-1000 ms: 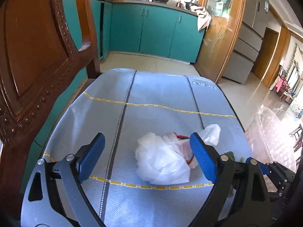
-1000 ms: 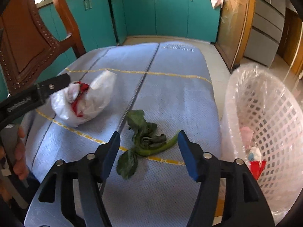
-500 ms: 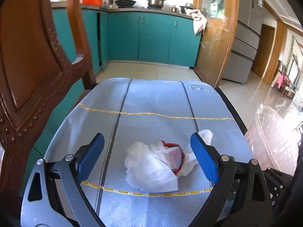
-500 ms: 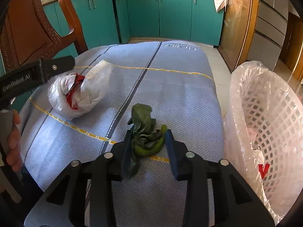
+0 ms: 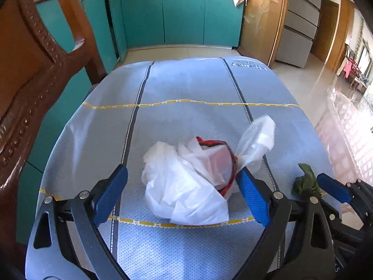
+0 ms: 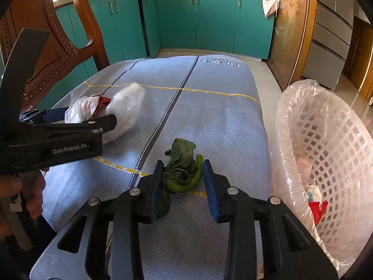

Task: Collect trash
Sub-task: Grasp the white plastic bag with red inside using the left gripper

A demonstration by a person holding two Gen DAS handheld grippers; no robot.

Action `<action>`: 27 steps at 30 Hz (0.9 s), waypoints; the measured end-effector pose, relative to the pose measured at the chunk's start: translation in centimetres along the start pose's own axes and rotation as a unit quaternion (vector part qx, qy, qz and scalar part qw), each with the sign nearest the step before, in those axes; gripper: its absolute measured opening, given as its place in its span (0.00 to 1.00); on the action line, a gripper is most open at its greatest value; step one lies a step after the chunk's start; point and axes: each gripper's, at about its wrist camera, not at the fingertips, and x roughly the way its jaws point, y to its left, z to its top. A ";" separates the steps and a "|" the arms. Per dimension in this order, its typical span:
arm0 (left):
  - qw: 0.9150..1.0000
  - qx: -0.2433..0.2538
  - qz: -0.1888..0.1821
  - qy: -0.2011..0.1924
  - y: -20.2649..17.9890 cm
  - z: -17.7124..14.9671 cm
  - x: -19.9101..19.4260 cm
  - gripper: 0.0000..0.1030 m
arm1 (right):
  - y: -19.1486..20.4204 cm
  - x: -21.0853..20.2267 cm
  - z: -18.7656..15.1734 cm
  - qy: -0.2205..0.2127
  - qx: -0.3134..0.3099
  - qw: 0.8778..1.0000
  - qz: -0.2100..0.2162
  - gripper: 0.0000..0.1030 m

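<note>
Right gripper (image 6: 183, 182) jaws were closed onto wilted green leafy vegetable scrap (image 6: 183, 172): secured for binning. Left gripper (image 5: 184, 193) jaws were wide open, empty, lowered astride crumpled white plastic bag (image 5: 186, 186).

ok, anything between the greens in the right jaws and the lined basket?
Nothing visible. The right gripper is closed on the wilted greens, its jaws having just closed. The lined basket stands open just off the table's right edge, bare table cover between. The white bag lies on the other side.
</note>
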 end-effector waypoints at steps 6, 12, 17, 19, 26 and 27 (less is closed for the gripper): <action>1.000 -0.003 -0.012 0.005 0.2 -0.2 0.2 0.77 | 0.1 0.2 0.2 0.003 0.005 1.000 0.006 0.34; 1.000 -0.001 -0.019 0.005 0.0 -0.2 0.1 0.75 | 0.3 0.7 0.1 0.010 0.000 1.000 -0.010 0.37; 1.000 0.009 -0.021 0.008 -0.4 -0.2 0.0 0.79 | 0.5 1.3 -0.1 0.018 -0.006 1.000 -0.019 0.41; 1.000 0.015 -0.021 0.011 -0.6 -0.2 0.2 0.79 | 0.7 1.4 -0.1 0.018 -0.011 0.999 -0.027 0.43; 0.999 0.023 -0.028 0.016 -0.8 -0.3 0.3 0.68 | 1.0 1.5 0.1 0.018 -0.015 0.999 -0.025 0.35; 0.999 0.023 -0.028 0.016 -0.8 -0.3 0.3 0.66 | 1.1 1.5 0.1 0.018 -0.017 0.999 -0.024 0.32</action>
